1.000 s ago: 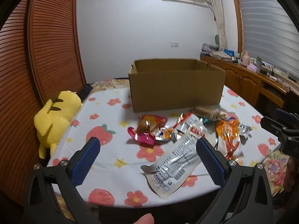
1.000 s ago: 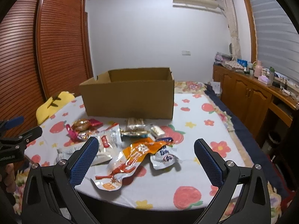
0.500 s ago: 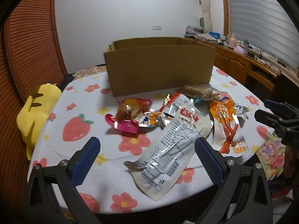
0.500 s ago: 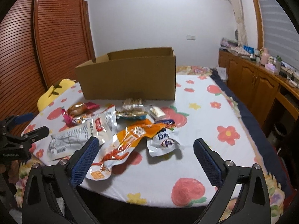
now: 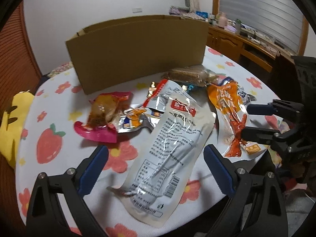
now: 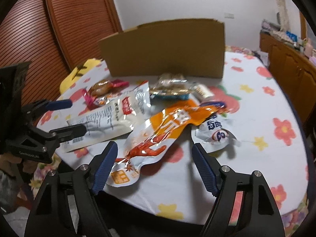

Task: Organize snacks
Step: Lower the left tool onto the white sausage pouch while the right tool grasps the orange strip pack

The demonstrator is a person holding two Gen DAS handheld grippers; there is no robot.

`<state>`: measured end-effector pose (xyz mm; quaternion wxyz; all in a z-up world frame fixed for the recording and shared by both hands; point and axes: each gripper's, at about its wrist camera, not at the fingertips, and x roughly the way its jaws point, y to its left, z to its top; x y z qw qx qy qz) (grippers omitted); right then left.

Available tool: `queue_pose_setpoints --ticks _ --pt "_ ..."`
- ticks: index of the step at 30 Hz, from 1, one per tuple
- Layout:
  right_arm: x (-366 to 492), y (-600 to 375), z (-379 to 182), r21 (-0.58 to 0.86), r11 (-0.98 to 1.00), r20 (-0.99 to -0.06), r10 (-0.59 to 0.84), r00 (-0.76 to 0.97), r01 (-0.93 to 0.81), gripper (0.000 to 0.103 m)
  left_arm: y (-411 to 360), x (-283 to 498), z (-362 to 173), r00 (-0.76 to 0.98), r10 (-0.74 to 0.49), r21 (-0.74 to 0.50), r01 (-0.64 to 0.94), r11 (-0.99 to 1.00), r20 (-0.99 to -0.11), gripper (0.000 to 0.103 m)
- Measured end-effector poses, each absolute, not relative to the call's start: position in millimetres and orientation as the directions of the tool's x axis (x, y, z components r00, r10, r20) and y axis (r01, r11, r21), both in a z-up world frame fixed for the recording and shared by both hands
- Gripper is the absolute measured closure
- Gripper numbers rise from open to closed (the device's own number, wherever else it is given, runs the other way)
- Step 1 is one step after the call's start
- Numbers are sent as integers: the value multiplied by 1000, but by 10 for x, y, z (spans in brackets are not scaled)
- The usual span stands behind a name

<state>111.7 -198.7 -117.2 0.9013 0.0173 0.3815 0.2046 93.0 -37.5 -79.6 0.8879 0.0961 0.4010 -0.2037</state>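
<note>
The long silver-white foil snack pouch (image 5: pixel 169 150) lies near the left gripper (image 5: pixel 156 169), its length running far-right; the orange plastic packet (image 6: pixel 158 134) lies between the right gripper's (image 6: pixel 155 167) narrowing, still-empty jaws. Both stand open.

Ahead of the left claw (image 5: pixel 155 169), open and just closing a little, only the long silver pouch (image 5: pixel 167 150) between the pads, untouched, with bare bench (image 5: pixel 59 164) to its left as far as the pink packet (image 5: pixel 100 122) and yellow plush (image 5: pixel 9 122). Between the narrowing pads of the right claw (image 6: pixel 154 167), the tail of the orange pouch (image 6: pixel 158 136), also untouched; clear cloth off to its right past the small white packet (image 6: pixel 215 136). Beyond both, a crowded heap of packets, then the wall of the cardboard box (image 5: pixel 136 49) closing the far side.
</note>
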Motion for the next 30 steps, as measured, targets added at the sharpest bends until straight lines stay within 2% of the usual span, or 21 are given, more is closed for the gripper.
queue_pose_setpoints --ticks 13,18,20,24,26,30 --pt "1346 -1897 -1188 210 904 -705 404 583 -372 25 -598 1132 -988 500 -260 52 527 848 -826 6" --pt "1470 -1881 -1187 190 913 -715 381 587 -361 39 -630 1174 -1003 483 -265 43 536 843 -834 7" --pt "1528 -1879 -1221 193 912 -728 381 571 -362 44 -625 1190 -1005 463 -293 8 545 838 -836 13" --pt "1553 -1876 -1234 185 912 -724 377 577 -365 44 -620 1201 -983 456 -309 -10 549 836 -835 26" --pt "1570 -1866 -1234 177 912 -727 374 576 -369 43 -622 1200 -970 453 -310 -10 552 834 -836 29" --pt "1601 -1865 -1232 176 912 -729 373 574 -370 43 -631 1160 -956 466 -316 0 562 827 -827 41"
